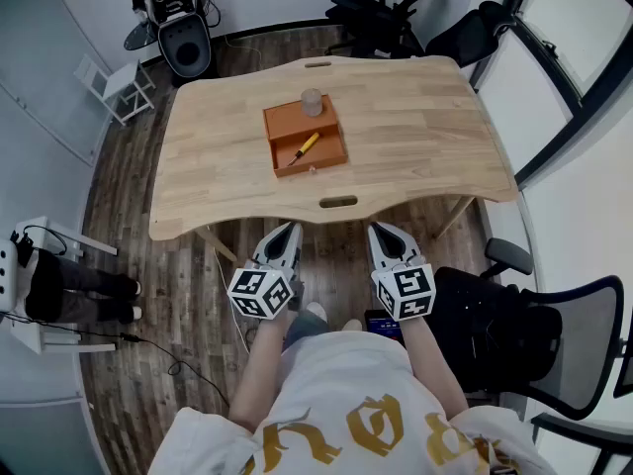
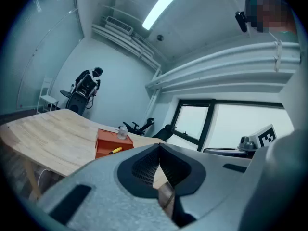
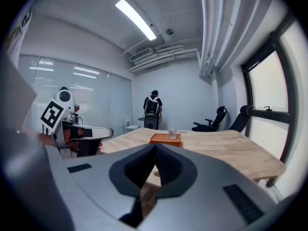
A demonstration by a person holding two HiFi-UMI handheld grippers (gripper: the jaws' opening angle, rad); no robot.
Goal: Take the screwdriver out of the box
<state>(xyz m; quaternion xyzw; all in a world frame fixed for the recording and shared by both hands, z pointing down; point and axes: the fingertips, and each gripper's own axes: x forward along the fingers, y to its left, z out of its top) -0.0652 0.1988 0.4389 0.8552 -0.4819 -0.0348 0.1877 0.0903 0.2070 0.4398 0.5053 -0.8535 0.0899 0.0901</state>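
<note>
An orange box (image 1: 305,136) sits near the middle of the wooden table (image 1: 415,146), with its open tray toward me. A yellow-handled screwdriver (image 1: 304,147) lies slantwise in the tray. In the left gripper view the box (image 2: 107,143) and screwdriver (image 2: 115,150) show far ahead. The right gripper view shows the box (image 3: 165,139) small and distant. My left gripper (image 1: 285,235) and right gripper (image 1: 383,233) hang side by side below the table's near edge, well short of the box. Both have their jaws together with nothing between them.
A small clear cup (image 1: 312,102) stands on the box's closed back part. Office chairs (image 1: 391,13) stand behind the table and a black chair (image 1: 534,339) at my right. A white rack (image 1: 25,285) is at the left. The table has a slot (image 1: 338,203) at its near edge.
</note>
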